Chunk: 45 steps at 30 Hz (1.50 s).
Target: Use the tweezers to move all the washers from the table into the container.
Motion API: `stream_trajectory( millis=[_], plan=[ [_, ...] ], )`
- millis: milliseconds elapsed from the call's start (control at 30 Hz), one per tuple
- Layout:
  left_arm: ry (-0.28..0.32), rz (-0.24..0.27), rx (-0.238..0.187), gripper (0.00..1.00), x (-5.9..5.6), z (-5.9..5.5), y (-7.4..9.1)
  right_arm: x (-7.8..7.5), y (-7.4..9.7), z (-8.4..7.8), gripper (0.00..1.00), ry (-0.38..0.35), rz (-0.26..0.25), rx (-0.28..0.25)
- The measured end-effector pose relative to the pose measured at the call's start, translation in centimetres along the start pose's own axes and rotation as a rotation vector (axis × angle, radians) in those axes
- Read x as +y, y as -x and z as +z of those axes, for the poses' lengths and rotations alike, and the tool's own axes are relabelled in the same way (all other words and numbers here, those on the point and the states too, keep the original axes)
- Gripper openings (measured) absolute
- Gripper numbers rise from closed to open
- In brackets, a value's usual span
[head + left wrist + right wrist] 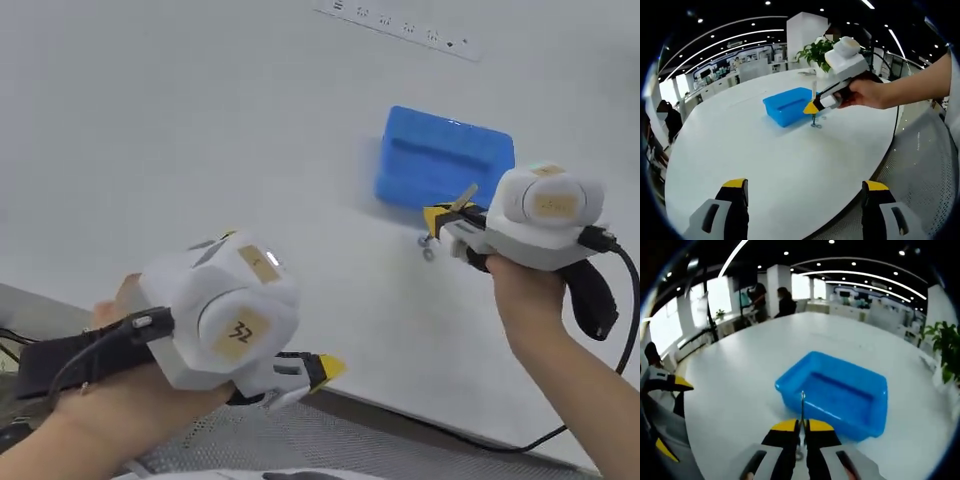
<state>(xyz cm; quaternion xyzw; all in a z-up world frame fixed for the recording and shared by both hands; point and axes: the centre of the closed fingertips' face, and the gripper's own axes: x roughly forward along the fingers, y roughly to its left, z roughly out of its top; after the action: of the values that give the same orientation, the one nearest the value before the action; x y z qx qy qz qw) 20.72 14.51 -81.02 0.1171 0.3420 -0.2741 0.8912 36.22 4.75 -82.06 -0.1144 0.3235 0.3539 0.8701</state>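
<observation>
Gripping the tweezers (802, 407), the right tongs (802, 426) hung clamped above the washers (816, 125), which lay on the desk (740, 150) just beside the blue container (865, 422); the left tongs (805, 185) gaped empty. Washers seemed light, stiff, slippery, best pinched across the rim.

Open table (200, 150) around blue container (445, 155)

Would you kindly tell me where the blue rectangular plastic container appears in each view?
Head view: the container sits upper right of centre.
Left gripper view: the container sits just above centre.
Right gripper view: the container lies centre-right.
Shared landmark: the right gripper, shut on thin metal tweezers, beside it.
</observation>
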Motion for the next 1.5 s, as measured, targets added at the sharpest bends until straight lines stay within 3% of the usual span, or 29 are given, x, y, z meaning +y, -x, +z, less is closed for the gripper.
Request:
stream_trajectory(
  millis=[167,367,500,633,833,1033,1500],
  plan=[
    [0.007,-0.001,0.008,0.96,0.0,-0.1,0.0,0.5,1.5,1.8,0.02,-0.03,0.043,-0.051],
    [0.001,-0.003,0.016,0.96,-0.1,-0.3,0.0,0.2,3.0,5.2,0.02,-0.077,0.067,-0.143],
    [0.0,-0.005,0.023,0.95,-0.1,-0.4,0.0,-0.2,3.4,7.5,0.02,-0.125,0.088,-0.21],
    [0.006,-0.014,0.026,0.95,-0.2,-0.4,-0.1,-1.4,2.8,8.9,0.02,-0.137,0.07,-0.248],
    [0.009,-0.014,0.035,0.96,-0.2,-0.6,-0.2,-2.8,0.4,8.8,0.03,-0.128,0.032,-0.251],
    [0.007,-0.013,0.041,0.95,-0.2,-0.7,-0.2,-3.0,-2.8,6.6,0.03,-0.092,0.005,-0.181],
    [0.017,-0.013,0.047,0.93,-0.1,-0.8,-0.3,-2.9,-5.2,4.2,0.03,-0.101,-0.004,-0.12]
  ],
)
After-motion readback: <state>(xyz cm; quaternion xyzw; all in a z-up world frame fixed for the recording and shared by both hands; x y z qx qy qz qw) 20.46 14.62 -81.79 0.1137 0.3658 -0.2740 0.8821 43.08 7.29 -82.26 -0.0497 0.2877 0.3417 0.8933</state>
